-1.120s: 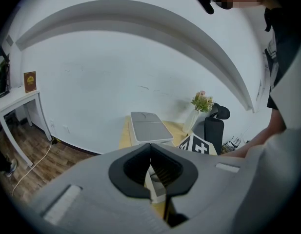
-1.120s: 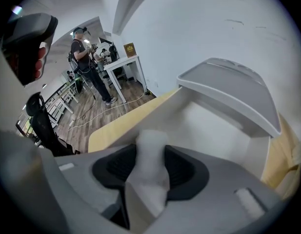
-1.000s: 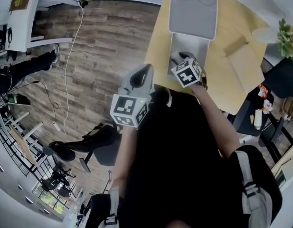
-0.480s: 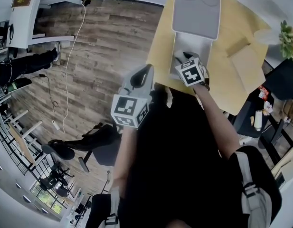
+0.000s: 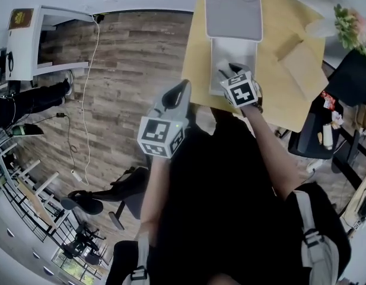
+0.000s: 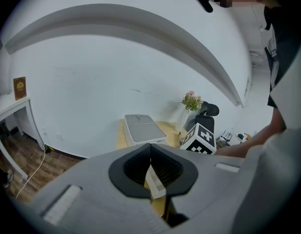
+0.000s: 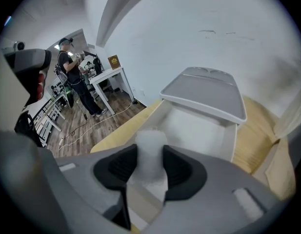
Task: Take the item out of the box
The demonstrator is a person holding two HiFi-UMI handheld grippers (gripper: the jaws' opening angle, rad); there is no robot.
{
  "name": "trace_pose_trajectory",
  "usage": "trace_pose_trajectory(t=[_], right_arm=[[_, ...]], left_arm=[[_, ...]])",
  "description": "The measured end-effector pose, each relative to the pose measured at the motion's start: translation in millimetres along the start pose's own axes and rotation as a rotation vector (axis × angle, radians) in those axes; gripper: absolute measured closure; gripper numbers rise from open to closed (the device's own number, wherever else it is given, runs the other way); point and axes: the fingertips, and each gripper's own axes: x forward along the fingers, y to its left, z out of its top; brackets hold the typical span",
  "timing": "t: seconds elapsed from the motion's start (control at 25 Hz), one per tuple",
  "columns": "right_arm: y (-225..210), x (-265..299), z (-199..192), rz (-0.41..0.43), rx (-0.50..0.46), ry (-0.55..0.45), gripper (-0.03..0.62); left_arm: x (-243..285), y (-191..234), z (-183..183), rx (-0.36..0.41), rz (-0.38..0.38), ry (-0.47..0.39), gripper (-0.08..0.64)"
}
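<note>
A white box (image 5: pixel 233 55) lies open on the yellow table (image 5: pixel 289 82), its grey-white lid (image 5: pixel 233 8) folded back at the far end. My right gripper (image 5: pixel 231 71) reaches into the near end of the box. In the right gripper view a white, foam-like wrapped item (image 7: pixel 150 140) stands upright between the pads of the right gripper (image 7: pixel 150 168). The jaws are closing and both pads touch it. My left gripper (image 5: pixel 181 88) hangs over the wooden floor left of the table, jaws shut with nothing in them (image 6: pixel 150 152).
A flowering plant (image 5: pixel 349 22), a flat brown sheet (image 5: pixel 301 64) and a black chair (image 5: pixel 355 82) are at the table's right. A white desk (image 5: pixel 28 37) and a cable (image 5: pixel 88 100) are on the floor side. A person (image 7: pixel 72 77) stands far off.
The head view has shifted a little, so the box sits higher in frame. The right gripper stays at the box's near end. The left gripper has not moved.
</note>
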Motion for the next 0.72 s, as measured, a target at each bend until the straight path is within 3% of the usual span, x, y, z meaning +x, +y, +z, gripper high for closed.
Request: trace_pose_trajectory(t=[0.72], right_arm=[[57.5, -114.6, 16.3, -0.302, 0.169, -0.254, 0.433]], left_arm=[[-77.6, 1.4, 7.4, 0.114, -0.294, -0.058, 0.552]])
